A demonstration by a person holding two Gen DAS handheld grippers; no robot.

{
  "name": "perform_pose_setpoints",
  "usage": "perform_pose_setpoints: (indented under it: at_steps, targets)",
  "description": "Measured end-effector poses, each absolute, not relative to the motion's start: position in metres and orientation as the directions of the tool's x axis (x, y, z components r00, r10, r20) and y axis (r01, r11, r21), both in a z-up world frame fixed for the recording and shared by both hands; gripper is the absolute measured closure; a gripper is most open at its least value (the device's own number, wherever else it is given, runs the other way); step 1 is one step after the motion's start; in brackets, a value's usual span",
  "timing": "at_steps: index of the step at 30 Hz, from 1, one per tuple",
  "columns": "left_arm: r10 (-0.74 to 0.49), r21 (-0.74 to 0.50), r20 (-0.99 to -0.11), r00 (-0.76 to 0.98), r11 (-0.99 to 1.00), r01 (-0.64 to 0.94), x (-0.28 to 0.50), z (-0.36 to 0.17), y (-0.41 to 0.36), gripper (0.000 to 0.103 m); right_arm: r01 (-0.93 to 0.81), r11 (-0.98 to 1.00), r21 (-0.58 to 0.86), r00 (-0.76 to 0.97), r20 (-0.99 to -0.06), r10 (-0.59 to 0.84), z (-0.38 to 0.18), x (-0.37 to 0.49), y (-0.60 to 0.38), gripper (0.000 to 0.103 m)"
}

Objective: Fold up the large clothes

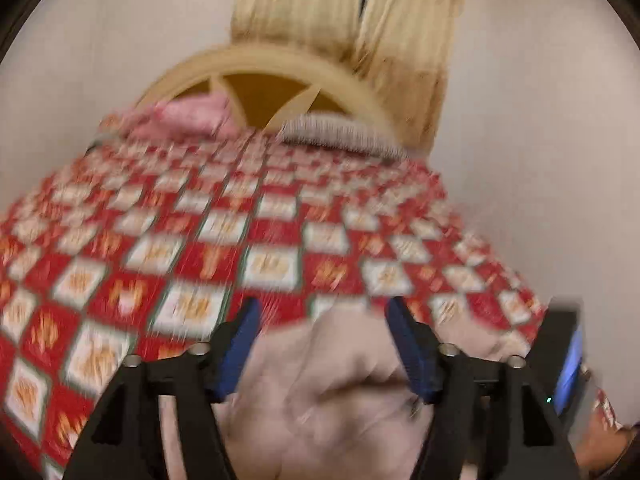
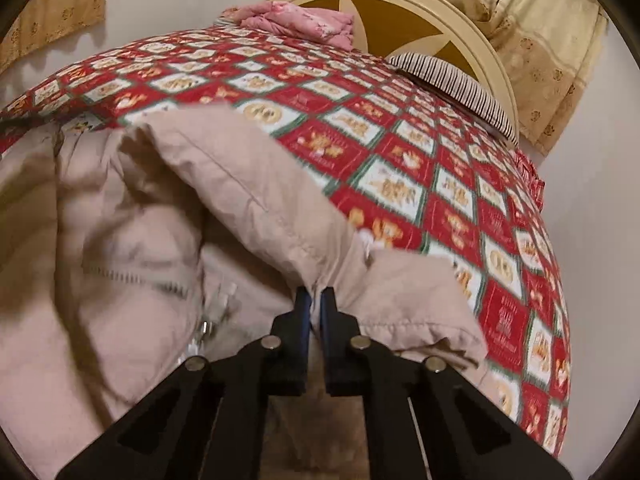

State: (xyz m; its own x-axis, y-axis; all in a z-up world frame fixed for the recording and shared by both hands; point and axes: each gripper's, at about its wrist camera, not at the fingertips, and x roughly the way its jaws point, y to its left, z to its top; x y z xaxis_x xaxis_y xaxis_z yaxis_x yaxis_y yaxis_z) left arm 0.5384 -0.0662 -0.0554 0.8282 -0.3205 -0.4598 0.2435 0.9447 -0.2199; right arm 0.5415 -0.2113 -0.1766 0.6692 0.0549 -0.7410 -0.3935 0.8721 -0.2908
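A beige padded jacket [image 2: 120,220] with a metal zipper [image 2: 168,284] lies on a bed with a red and white patterned bedspread [image 2: 400,152]. My right gripper [image 2: 315,294] is shut on a folded edge of the jacket and holds it raised above the rest. In the blurred left wrist view my left gripper [image 1: 322,312] is open, its blue-padded fingers [image 1: 240,344] wide apart over the jacket [image 1: 332,400]. The right gripper's body [image 1: 560,364] shows at that view's right edge.
A cream and brown headboard [image 2: 400,4] stands at the far end. A pink folded blanket [image 2: 300,20] and a striped pillow [image 2: 452,84] lie near it. Beige curtains [image 2: 552,40] hang behind on the white wall. The bed's right edge [image 2: 560,280] drops off.
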Motion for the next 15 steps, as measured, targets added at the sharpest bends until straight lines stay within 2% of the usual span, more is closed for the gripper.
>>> perform_pose_setpoints:
  at_steps: [3,6,9,11,13,15]
  targets:
    - [-0.331,-0.151,-0.475,0.816,0.943,0.295,0.557,-0.044,-0.097,0.031,-0.402,0.872,-0.278,0.672,-0.737,0.075,-0.176,0.532,-0.212,0.097]
    - [-0.234,0.024,-0.565,0.791,0.954,0.299,0.581,-0.075,-0.131,0.031,-0.41,0.863,-0.295,0.667,-0.743,0.063,-0.178,0.527,-0.207,0.097]
    - [-0.096,0.132,-0.685,0.722,0.958,0.253,0.599,-0.126,-0.135,0.031,-0.405,0.868,-0.288,0.662,-0.747,0.061,-0.181,0.524,-0.21,0.097]
    - [-0.073,0.102,-0.753,0.654,0.969,0.225,0.602,-0.161,-0.121,0.031,-0.397,0.874,-0.281,0.657,-0.752,0.057,-0.183,0.523,-0.214,0.097]
    - [-0.113,0.027,-0.763,0.636,0.978,0.206,0.599,-0.17,-0.108,0.031,-0.401,0.878,-0.263,0.648,-0.759,0.069,-0.182,0.52,-0.219,0.098]
    - [-0.119,0.006,-0.761,0.638,0.982,0.19,0.596,-0.169,-0.104,0.031,-0.392,0.895,-0.211,0.649,-0.753,0.107,-0.17,0.517,-0.229,0.098]
